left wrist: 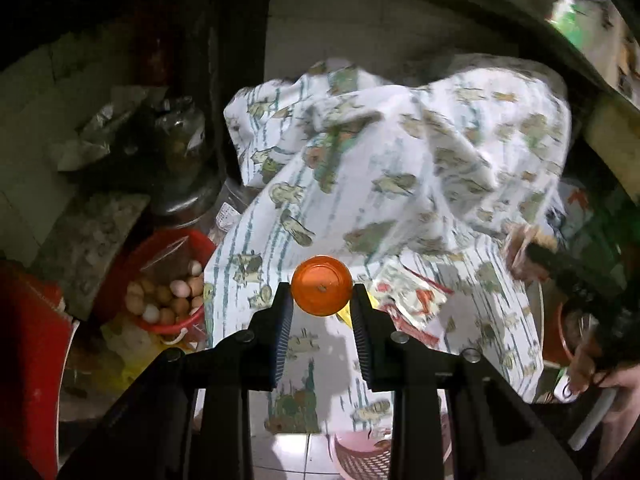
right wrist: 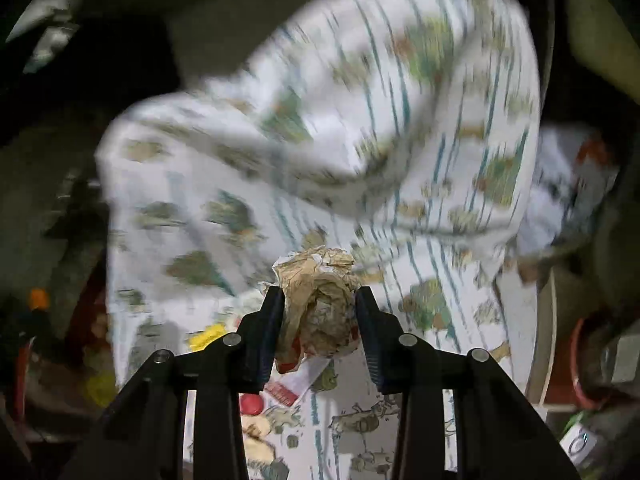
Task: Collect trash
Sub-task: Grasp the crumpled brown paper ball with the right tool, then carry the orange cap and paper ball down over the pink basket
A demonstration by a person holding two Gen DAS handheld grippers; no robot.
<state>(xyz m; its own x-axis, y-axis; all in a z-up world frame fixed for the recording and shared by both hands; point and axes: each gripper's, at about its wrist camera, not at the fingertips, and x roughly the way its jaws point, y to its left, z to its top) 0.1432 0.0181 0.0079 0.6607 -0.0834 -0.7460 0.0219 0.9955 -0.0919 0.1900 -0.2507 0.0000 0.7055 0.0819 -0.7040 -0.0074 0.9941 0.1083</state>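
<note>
L gripper grips orange cap, R gripper crumpled wrapper

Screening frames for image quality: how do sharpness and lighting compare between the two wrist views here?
Left wrist view: mostly sharp; the orange cap in the left gripper and the bucket of eggs read clearly, but corners fall dark and the right edge smears. Right wrist view: the printed cloth is heavily motion-blurred; only the crumpled paper in the right gripper stays crisp.
</note>
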